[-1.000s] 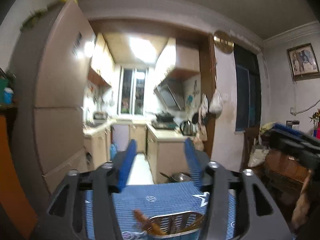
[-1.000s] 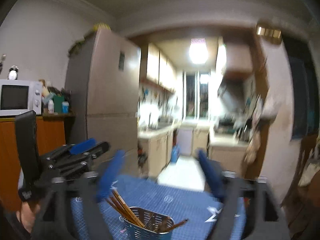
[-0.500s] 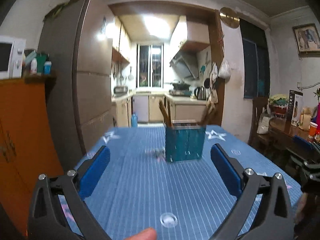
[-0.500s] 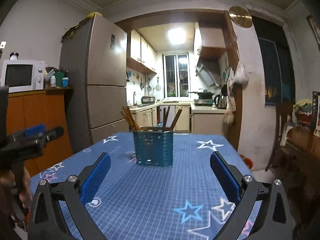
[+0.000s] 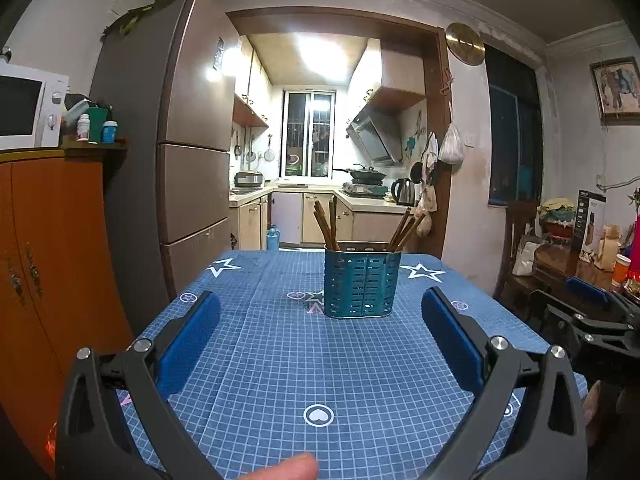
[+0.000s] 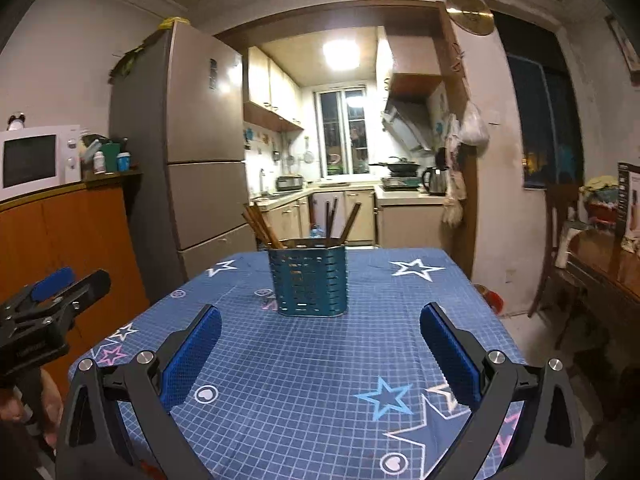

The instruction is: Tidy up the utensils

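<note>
A teal perforated utensil holder [image 5: 362, 284] stands upright near the far end of the blue star-patterned table [image 5: 320, 368]. It also shows in the right wrist view [image 6: 308, 280]. Several brown wooden chopsticks [image 5: 325, 222] stick up from it in two bunches; they also show in the right wrist view [image 6: 260, 224]. My left gripper [image 5: 320, 312] is open and empty, held back over the near part of the table. My right gripper [image 6: 320, 320] is open and empty too, beside it on the right.
A tall fridge [image 5: 188, 168] and an orange cabinet [image 5: 48, 248] with a microwave [image 5: 28, 108] stand on the left. A wooden side table [image 6: 600, 264] with clutter is on the right. The kitchen doorway lies behind the table.
Both grippers have pulled back and down from above the holder to the near side of the table. The holder now stands well ahead of them. Both stay open.
</note>
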